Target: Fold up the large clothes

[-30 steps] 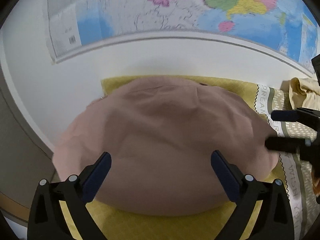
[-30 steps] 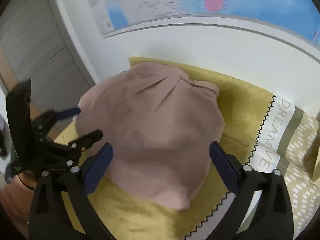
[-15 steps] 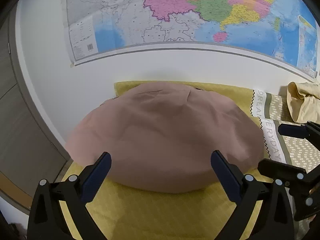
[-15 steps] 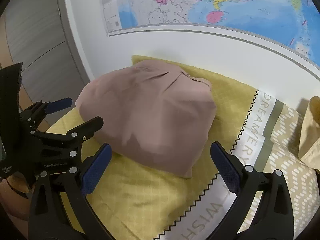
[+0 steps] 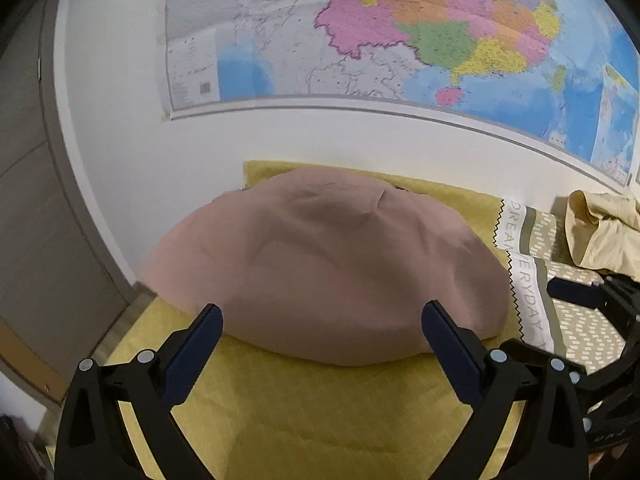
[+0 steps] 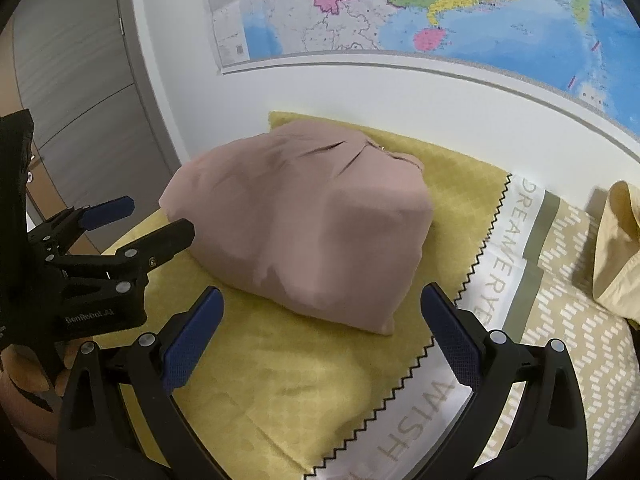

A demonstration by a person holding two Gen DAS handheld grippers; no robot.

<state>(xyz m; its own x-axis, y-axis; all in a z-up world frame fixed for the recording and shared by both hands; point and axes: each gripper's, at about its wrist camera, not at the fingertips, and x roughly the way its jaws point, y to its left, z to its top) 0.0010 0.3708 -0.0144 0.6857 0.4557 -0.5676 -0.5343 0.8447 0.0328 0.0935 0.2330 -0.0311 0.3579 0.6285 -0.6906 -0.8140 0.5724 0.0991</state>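
Note:
A folded dusty-pink garment [image 5: 332, 268] lies on the yellow bedcover [image 5: 320, 408] near the wall; it also shows in the right wrist view [image 6: 304, 224]. My left gripper [image 5: 320, 332] is open and empty, just short of the garment's near edge. It also shows at the left of the right wrist view [image 6: 148, 220]. My right gripper [image 6: 320, 312] is open and empty, near the garment's near right corner. Its fingers [image 5: 576, 292] show at the right edge of the left wrist view.
A pale yellow garment [image 5: 604, 232] lies crumpled on the right, also in the right wrist view [image 6: 616, 252]. A white band with lettering [image 6: 508, 248] crosses the cover. A white wall with a map [image 5: 400, 40] stands behind. A grey cabinet [image 6: 80, 80] is on the left.
Both grippers have drawn back from the pink garment and risen. The garment stays folded on the cover, and more of the wall and map shows.

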